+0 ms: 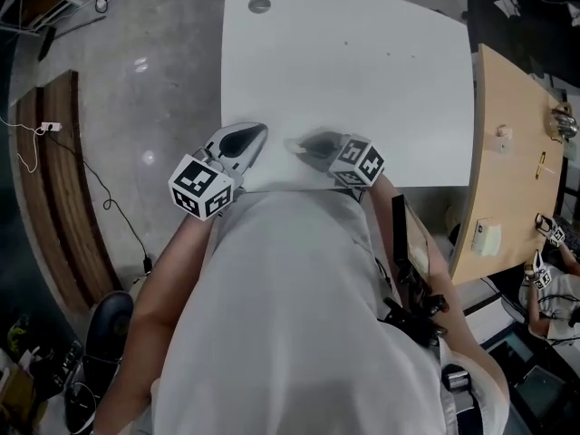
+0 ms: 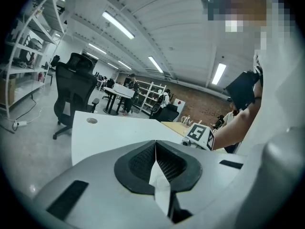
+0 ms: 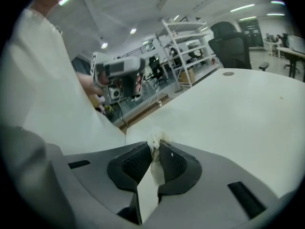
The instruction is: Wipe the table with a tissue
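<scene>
Two grippers hover at the near edge of the white table (image 1: 362, 62). The right gripper (image 3: 157, 149) is clamped on a scrunched tissue (image 3: 152, 140), which only its own view shows. The left gripper (image 2: 156, 143) is pinched closed. An office chair (image 2: 74, 87) stands beyond.

Legible text, numbers, brands: none. Marker cube (image 1: 201, 187) on left gripper (image 1: 246, 139) and marker cube (image 1: 358, 163) on right gripper (image 1: 308, 145): square black-and-white coded patterns only.
</scene>
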Tool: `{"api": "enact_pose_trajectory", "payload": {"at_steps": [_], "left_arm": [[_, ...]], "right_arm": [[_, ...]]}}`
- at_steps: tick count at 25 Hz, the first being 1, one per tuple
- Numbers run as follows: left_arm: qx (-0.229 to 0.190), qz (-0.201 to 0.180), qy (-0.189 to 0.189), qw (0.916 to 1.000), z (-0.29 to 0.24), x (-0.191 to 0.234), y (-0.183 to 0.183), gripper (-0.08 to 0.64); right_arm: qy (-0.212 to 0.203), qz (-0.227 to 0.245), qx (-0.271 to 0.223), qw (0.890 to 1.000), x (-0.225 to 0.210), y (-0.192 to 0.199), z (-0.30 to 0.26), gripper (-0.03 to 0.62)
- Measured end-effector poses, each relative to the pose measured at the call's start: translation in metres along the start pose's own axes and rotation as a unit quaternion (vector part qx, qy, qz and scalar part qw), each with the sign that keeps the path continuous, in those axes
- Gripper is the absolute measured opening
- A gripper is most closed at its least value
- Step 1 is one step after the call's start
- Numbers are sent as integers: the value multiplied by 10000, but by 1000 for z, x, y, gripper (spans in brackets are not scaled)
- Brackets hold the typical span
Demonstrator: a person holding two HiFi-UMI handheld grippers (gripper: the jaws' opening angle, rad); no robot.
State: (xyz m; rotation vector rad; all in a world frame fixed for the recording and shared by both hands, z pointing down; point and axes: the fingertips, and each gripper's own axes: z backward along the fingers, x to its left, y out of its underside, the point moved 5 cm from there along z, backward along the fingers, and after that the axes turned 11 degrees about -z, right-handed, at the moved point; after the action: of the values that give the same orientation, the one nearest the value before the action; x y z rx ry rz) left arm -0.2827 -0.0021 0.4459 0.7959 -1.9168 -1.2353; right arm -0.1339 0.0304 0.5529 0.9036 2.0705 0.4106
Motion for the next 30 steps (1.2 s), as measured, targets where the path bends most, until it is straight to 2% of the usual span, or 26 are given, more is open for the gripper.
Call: {"api": "enact_pose_trajectory", "payload": {"at_steps": [4,11,15,20,26,30], "left_arm": [[42,-70,-21,10000,-18,-13,-2,6],[119,24,-118,9999,-45,-46,0,6],[86,72,-171,9998,-71,-63,-5,6],[83,140,-210,9996,-103,-80,-9,6],[77,195,-253,9995,-139,-90,-21,6],[93,217,-256,9994,-166,-95,-27,6]], "right_arm": [[199,-568,-1086,9923,-24,-13,46,55],[1143,-1093,-1873,9695,-76,-4,113,55],[1458,-1259,-1920,9623,-104,14,148,57],[1547,-1305,-1877,9612,-131,27,184,57],[1615,-1161,-1829,9628,-161,22,218,57],[1893,-1062,-1812,9592,-189,18,243,57]]}}
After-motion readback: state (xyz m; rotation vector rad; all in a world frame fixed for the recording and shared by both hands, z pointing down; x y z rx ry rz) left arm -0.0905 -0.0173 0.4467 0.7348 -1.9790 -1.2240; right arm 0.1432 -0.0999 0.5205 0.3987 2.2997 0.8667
